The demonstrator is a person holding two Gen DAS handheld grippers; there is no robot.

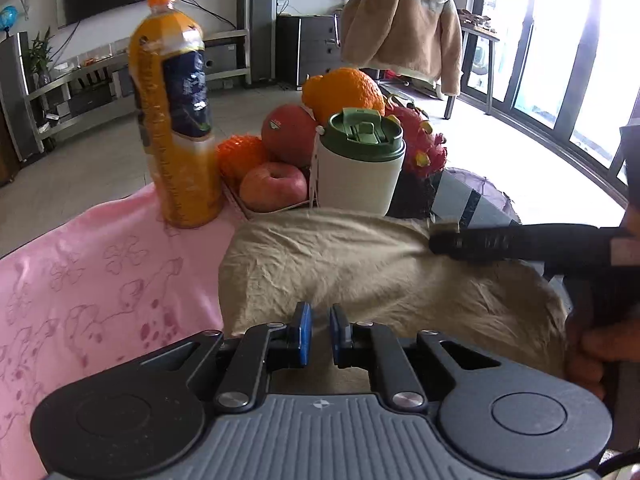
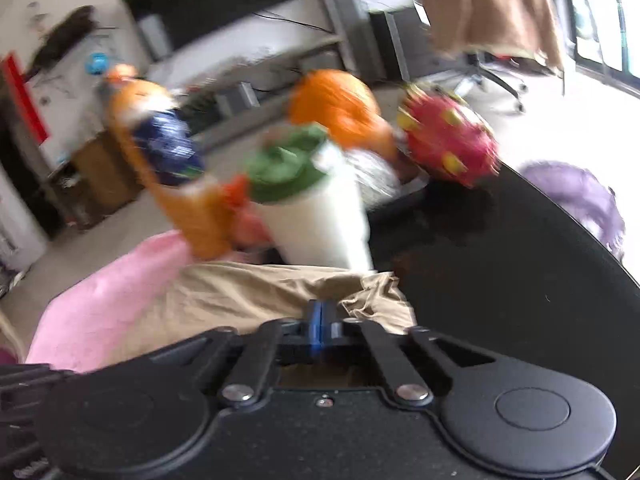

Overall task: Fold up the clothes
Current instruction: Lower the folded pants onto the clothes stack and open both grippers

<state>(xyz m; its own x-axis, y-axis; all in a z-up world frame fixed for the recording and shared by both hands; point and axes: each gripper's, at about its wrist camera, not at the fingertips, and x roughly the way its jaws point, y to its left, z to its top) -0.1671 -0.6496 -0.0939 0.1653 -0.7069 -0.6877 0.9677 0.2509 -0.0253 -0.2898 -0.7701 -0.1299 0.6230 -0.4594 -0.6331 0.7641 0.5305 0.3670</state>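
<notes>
A: Starting nearest, the left gripper (image 1: 320, 330) is seen low over the near edge of the beige garment (image 1: 340, 264), its blue pads (image 1: 305, 330) parted by a narrow gap with nothing held between them.

B: And the right gripper (image 2: 320, 320)?

A: Its blue pads are pressed flat together at the garment's (image 2: 248, 292) right near corner, where the cloth is bunched. Whether a fold is actually pinched there cannot be told; the right wrist view is heavily blurred. In the left wrist view a long black finger of that tool (image 1: 500, 242) is laid across the garment's right side, and a hand (image 1: 588, 356) is glimpsed at the right edge.

B: Where is the garment placed?

A: It is spread crumpled on the table, with a pink cloth (image 1: 100, 280) lying just to the left of it and bare dark tabletop (image 2: 520, 280) to the right.

B: What is found beyond it?

A: Right behind the garment a white cup with a green lid (image 1: 362, 168) is set upright. Behind and left of the garment a juice bottle (image 1: 176, 120) stands on the pink cloth. Behind the cup, fruit is piled: two apples (image 1: 274, 186), an orange (image 1: 344, 94) and a dragon fruit (image 1: 424, 148). Far behind the garment, a tan jacket (image 1: 400, 28) is draped over a chair.
</notes>
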